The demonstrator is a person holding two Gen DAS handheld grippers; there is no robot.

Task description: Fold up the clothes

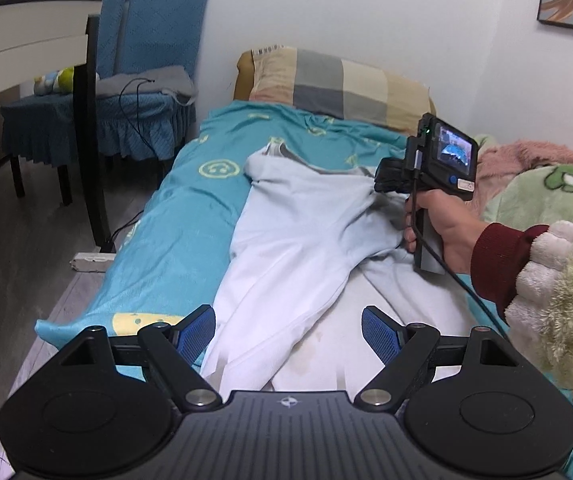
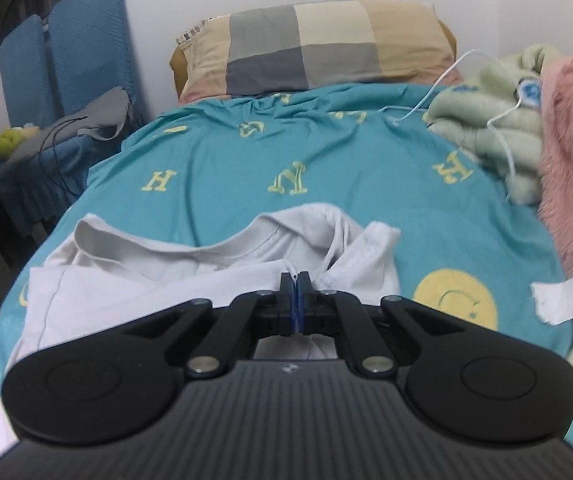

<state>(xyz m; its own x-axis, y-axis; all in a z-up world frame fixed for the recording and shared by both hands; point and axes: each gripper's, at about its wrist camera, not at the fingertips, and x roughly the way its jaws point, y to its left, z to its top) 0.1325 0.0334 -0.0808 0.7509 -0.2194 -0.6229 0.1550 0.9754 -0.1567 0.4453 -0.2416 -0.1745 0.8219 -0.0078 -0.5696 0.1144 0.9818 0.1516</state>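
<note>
A pale white shirt (image 1: 294,240) lies lengthwise on the teal bedsheet (image 1: 174,224), its collar toward the pillow. My left gripper (image 1: 288,330) is open, its blue pads on either side of the shirt's lower part, holding nothing. My right gripper (image 2: 295,280) is shut on a fold of the shirt (image 2: 174,276) near its collar; white cloth shows pinched between the fingertips. In the left wrist view the right gripper's body (image 1: 426,168) sits over the shirt's right shoulder and pulls the cloth up there. A second white layer (image 1: 402,304) lies flat under the raised part.
A checked pillow (image 1: 338,84) lies at the head of the bed. Pink and green fleece blankets (image 2: 526,128) with a white cable pile up on the right. Blue-covered chairs (image 1: 134,80) and a desk leg (image 1: 90,140) stand left of the bed, beside a floor power strip (image 1: 90,262).
</note>
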